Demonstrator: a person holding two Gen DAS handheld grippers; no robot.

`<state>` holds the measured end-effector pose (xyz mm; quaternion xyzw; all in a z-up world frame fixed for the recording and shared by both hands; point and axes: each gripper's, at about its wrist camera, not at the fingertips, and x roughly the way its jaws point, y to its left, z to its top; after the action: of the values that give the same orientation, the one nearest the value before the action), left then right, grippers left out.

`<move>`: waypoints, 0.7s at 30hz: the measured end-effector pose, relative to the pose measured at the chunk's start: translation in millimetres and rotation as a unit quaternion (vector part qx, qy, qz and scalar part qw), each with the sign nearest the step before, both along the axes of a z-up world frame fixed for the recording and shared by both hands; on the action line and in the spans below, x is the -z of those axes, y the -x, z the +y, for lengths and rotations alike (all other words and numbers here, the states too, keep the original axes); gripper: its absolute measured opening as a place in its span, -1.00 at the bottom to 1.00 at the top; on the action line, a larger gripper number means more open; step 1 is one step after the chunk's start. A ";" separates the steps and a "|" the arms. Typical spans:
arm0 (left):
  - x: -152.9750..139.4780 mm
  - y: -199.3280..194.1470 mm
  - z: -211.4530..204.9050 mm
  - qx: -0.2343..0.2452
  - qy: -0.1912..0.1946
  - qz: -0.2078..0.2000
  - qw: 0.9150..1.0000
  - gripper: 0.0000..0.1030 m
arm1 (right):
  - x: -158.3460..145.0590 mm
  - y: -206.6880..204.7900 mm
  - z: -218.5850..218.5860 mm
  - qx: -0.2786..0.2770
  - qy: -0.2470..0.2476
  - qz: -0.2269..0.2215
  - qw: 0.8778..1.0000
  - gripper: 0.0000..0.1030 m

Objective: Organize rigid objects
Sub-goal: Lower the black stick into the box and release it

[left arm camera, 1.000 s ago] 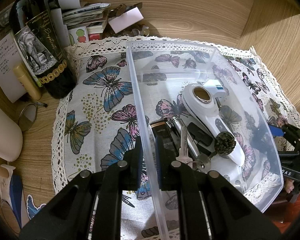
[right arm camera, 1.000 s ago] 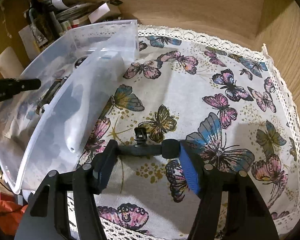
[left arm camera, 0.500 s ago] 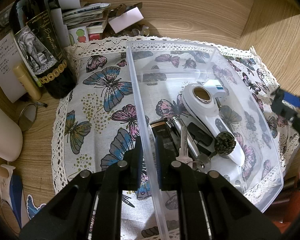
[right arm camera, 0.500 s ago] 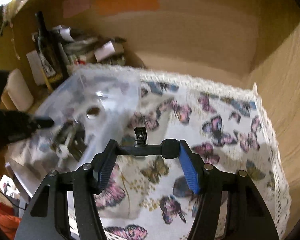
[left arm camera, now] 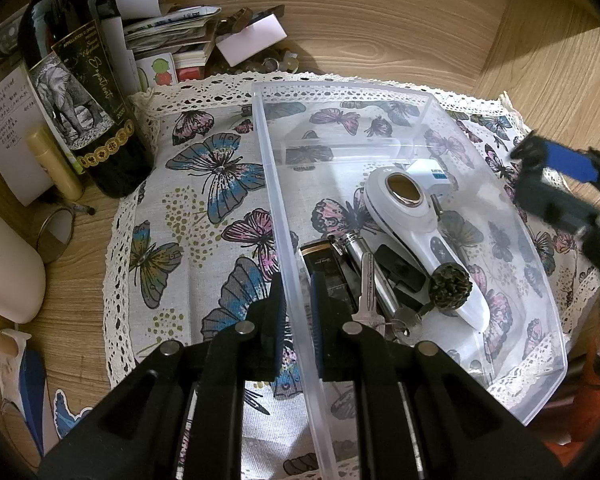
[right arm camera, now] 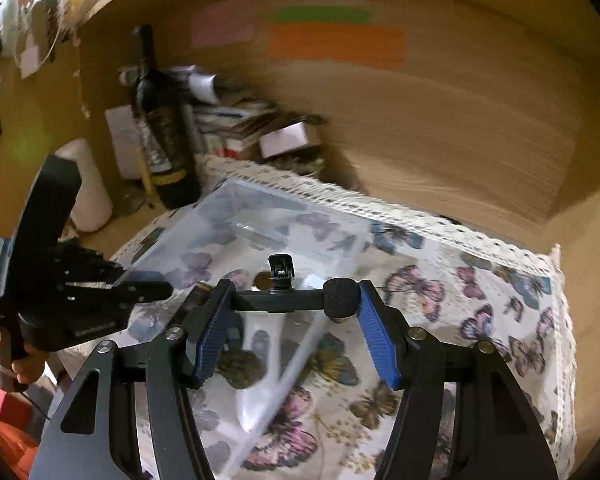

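A clear plastic bin (left arm camera: 380, 92) sits on a butterfly cloth (left arm camera: 204, 216). In it lie a white handheld device (left arm camera: 416, 220), a key (left arm camera: 367, 288), a metal cylinder (left arm camera: 364, 256), a black lighter-like case (left arm camera: 326, 268) and a dark round ball (left arm camera: 450, 286). My left gripper (left arm camera: 298, 312) is shut on the bin's left wall. My right gripper (right arm camera: 296, 324) is shut on a black clip-on microphone (right arm camera: 296, 298) and holds it above the bin (right arm camera: 260, 216). It shows at the right edge of the left wrist view (left arm camera: 560, 184).
A dark wine bottle (left arm camera: 80, 92), a stack of papers and cards (left arm camera: 172, 36) and a white card (left arm camera: 252, 36) crowd the back left corner. Wooden walls close the back and right. A white cylinder (left arm camera: 4, 264) stands at the left.
My right gripper has risen from the cloth with the microphone and moved left over the bin. The left gripper and the bin have not moved.
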<state>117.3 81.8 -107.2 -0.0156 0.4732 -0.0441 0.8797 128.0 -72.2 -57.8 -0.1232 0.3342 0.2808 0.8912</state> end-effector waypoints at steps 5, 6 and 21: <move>-0.1 0.1 0.3 -0.001 0.001 -0.001 1.000 -0.79 | 22.0 -6.0 27.8 -0.039 0.044 0.035 0.998 0.13; -0.1 0.2 0.6 -0.001 0.001 0.000 1.000 -0.79 | 25.1 -7.3 30.5 -0.043 0.050 0.040 0.997 0.13; 0.5 0.5 1.1 -0.001 0.001 0.002 1.000 -0.79 | 20.6 -6.8 28.0 -0.042 0.025 0.036 0.998 0.51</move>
<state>116.8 82.9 -107.8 -0.0172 0.4749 -0.0435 0.8788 134.9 -44.2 -78.4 -0.1493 0.3671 0.3141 0.8627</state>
